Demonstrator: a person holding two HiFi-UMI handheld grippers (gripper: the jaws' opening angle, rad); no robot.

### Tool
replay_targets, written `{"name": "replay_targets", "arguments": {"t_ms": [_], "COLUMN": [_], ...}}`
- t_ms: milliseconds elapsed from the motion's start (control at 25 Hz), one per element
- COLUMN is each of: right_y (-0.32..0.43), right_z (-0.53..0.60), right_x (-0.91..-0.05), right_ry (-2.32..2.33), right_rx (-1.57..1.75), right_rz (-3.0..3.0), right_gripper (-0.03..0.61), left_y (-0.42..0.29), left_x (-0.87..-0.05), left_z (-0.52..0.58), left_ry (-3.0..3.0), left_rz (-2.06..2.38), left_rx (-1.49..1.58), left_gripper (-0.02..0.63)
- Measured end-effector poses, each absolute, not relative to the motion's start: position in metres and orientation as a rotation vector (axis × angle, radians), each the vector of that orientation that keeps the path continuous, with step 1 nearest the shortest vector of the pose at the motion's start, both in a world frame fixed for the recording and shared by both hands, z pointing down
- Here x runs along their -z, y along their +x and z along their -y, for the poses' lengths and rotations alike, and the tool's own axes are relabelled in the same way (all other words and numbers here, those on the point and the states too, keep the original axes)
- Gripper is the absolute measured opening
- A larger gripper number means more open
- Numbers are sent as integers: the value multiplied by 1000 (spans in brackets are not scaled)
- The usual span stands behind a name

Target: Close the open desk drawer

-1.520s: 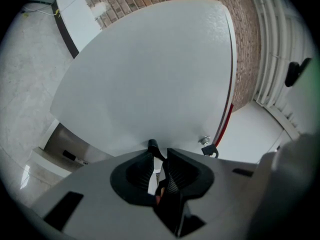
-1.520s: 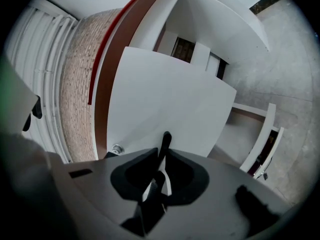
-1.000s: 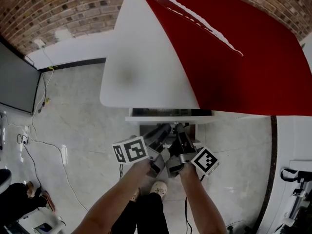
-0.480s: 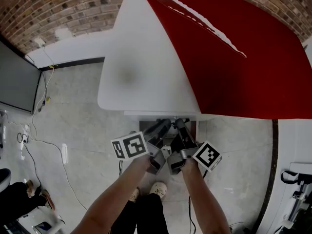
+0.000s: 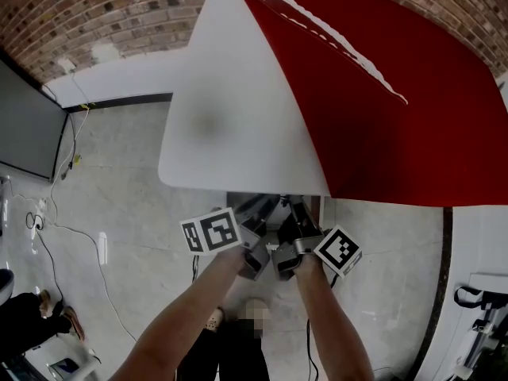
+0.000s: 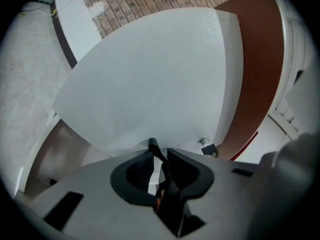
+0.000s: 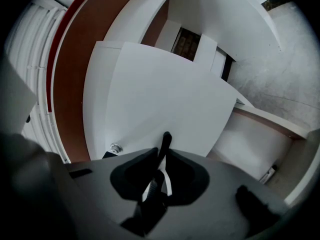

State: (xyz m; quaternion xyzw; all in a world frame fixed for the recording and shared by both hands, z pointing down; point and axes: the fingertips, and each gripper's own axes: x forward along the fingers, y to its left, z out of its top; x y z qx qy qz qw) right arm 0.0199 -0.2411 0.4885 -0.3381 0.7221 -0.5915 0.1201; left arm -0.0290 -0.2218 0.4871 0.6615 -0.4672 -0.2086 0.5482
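The desk has a white top (image 5: 230, 94) beside a red surface (image 5: 381, 109). Its drawer is hidden under the top's front edge in the head view. The white drawer front (image 6: 150, 84) (image 7: 160, 99) fills both gripper views, with a small metal lock (image 6: 205, 141) (image 7: 116, 147) near one corner. My left gripper (image 5: 262, 211) (image 6: 159, 151) and right gripper (image 5: 298, 213) (image 7: 164, 144) sit side by side with their tips against that front. Each pair of jaws stands almost together, showing only a thin slit with nothing in it.
A dark screen (image 5: 24, 125) stands at the left, with cables (image 5: 55, 221) trailing over the grey floor. A brick wall (image 5: 95, 14) runs behind the desk. White equipment (image 5: 476, 308) stands at the right. The person's legs are below the grippers.
The drawer, whose open top showed past the desk edge, has slid in under the desk top. Both grippers moved forward with it.
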Motion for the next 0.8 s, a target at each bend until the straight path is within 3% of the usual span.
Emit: {"name": "replay_targets", "arguments": {"t_ms": [800], "right_y": [9], "right_z": [269], "right_x": [-490], "right_ry": [-988], "right_rx": [1759], "right_rz": [-2116], "right_gripper": [60], "left_y": [-40], "left_x": [-488], "left_z": [250], "left_ry": [1535], "left_rz": [1132], "left_rx": [526], "left_gripper": [89]}}
